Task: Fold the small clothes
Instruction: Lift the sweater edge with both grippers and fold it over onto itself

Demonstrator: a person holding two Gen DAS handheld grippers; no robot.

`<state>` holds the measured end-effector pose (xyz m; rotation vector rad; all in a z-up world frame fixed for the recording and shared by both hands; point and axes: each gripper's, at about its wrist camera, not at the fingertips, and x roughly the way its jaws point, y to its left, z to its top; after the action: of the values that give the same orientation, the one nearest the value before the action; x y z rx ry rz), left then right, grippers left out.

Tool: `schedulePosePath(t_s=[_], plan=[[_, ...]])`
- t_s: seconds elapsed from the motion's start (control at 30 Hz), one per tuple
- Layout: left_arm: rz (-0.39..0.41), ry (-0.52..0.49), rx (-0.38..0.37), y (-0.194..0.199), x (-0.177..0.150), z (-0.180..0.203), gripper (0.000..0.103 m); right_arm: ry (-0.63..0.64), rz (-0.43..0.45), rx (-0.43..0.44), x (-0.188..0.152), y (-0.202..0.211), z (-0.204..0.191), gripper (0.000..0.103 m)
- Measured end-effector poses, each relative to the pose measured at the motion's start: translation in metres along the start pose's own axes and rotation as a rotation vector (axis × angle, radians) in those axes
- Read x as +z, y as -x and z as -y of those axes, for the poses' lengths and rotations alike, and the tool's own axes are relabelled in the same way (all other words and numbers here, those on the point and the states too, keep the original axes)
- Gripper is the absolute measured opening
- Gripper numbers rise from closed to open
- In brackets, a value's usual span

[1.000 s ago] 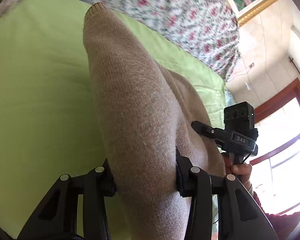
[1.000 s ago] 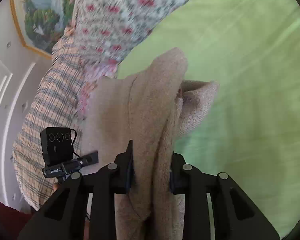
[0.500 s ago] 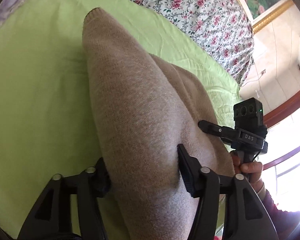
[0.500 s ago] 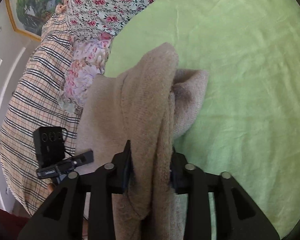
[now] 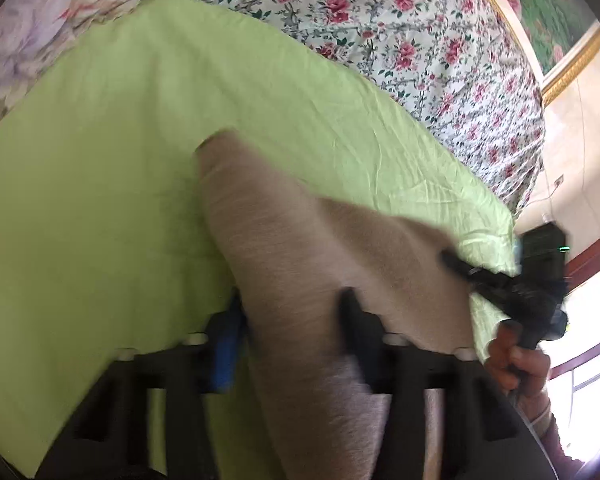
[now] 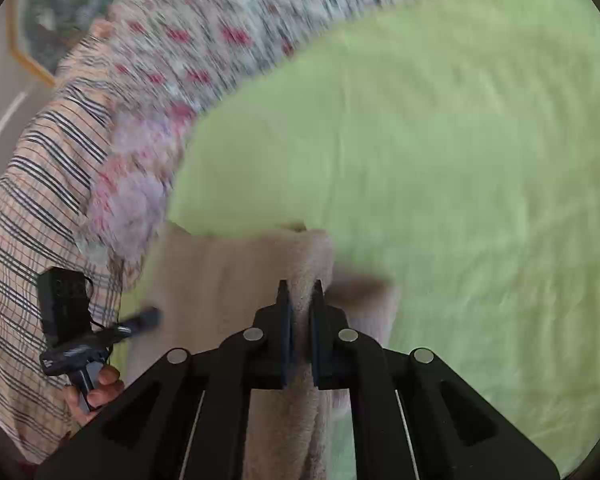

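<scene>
A beige knitted sweater point(image 5: 300, 248) hangs between my two grippers above the green bed sheet point(image 5: 100, 200). My left gripper point(image 5: 292, 304) is shut on a thick fold of it, and the sleeve end points away toward the sheet. My right gripper point(image 6: 300, 292) is shut on a thin fold of the same sweater point(image 6: 228, 280), whose edge lies low on the sheet point(image 6: 460, 160). Each view shows the other gripper: the right one in the left wrist view point(image 5: 460, 268), the left one in the right wrist view point(image 6: 148, 316). Both views are motion-blurred.
A floral quilt point(image 5: 420, 40) lies along the far side of the bed, with a plaid blanket point(image 6: 32, 200) beside it. A framed picture point(image 5: 548, 12) hangs on the wall. A window point(image 5: 588, 380) is at the right. The sheet's edge point(image 5: 496, 216) is near the right gripper.
Both grippers have dropped toward the bed with the sweater. The sleeve end looks shorter and lower in the left view, and the right gripper's bunched fold has thinned to a flat edge on the sheet.
</scene>
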<state>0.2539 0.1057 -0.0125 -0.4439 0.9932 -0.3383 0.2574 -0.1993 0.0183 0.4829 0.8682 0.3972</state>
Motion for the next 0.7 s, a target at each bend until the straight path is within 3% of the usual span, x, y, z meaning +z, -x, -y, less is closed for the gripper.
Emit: schedulePosePath(t_s=[0.07,0.13,0.2,0.37,0.43,0.57,0.7], plan=[[0.002,-0.028,0.044,-0.007,0.000,0.005,0.041,0.005,-0.008,-0.053,-0.003,0.000,0.004,0.008],[0.004,-0.069,0.115,-0.018,-0.001,0.009,0.042,0.036,-0.071,-0.148,-0.011,-0.017,0.008,0.008],[0.004,-0.076,0.151,-0.021,0.000,0.009,0.045,0.027,-0.108,-0.162,-0.019,-0.028,0.013,0.008],[0.015,-0.097,0.193,0.007,-0.010,0.022,0.049,-0.013,-0.065,-0.132,-0.020,0.003,0.006,0.017],[0.037,-0.119,0.204,0.027,-0.026,0.030,0.049,0.002,-0.052,-0.109,-0.028,0.019,-0.004,0.019],[0.058,-0.168,0.183,0.069,-0.077,0.044,0.052,0.025,-0.038,-0.045,-0.067,0.056,-0.018,0.034],[0.081,-0.207,0.168,0.104,-0.145,0.058,0.056,0.013,-0.024,-0.017,-0.117,0.089,-0.019,0.034]])
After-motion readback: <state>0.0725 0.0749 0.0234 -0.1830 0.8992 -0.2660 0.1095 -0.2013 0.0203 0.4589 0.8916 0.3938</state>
